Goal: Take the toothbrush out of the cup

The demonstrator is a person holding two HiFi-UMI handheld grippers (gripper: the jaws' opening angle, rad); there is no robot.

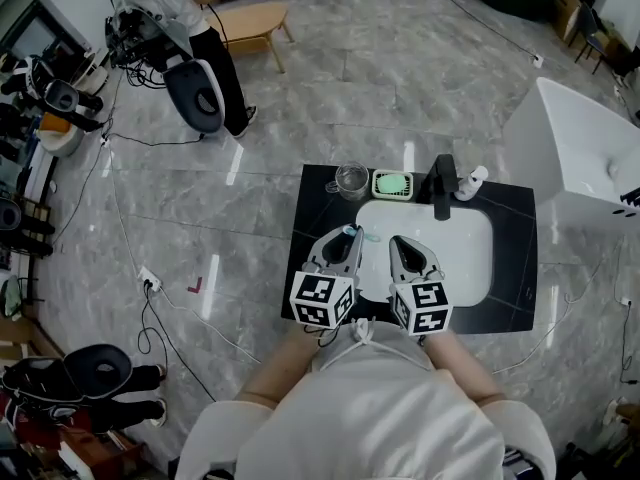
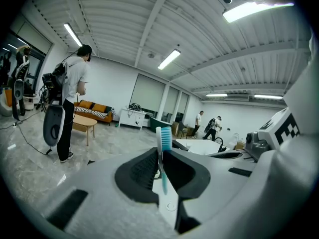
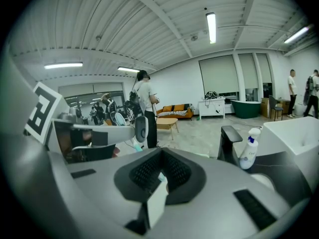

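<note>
A toothbrush point(image 2: 164, 139) with a teal handle and a blue-and-white bristle head stands upright between my left gripper's point(image 2: 162, 169) jaws, which are shut on its handle. In the head view the left gripper point(image 1: 346, 238) hovers over the left edge of the white sink point(image 1: 470, 258), and the toothbrush point(image 1: 362, 234) pokes out to the right of its tips. The clear glass cup point(image 1: 351, 179) stands apart on the black counter, behind the left gripper. My right gripper point(image 1: 403, 248) hangs over the basin beside the left one, shut with nothing in it point(image 3: 160, 176).
Along the back of the black counter point(image 1: 512, 218) stand a green soap dish point(image 1: 393, 184), a black faucet point(image 1: 440, 184) and a white bottle point(image 1: 470, 181). A white tub point(image 1: 580, 158) is to the right. A person point(image 1: 195, 8) stands on the floor at far left, among cables.
</note>
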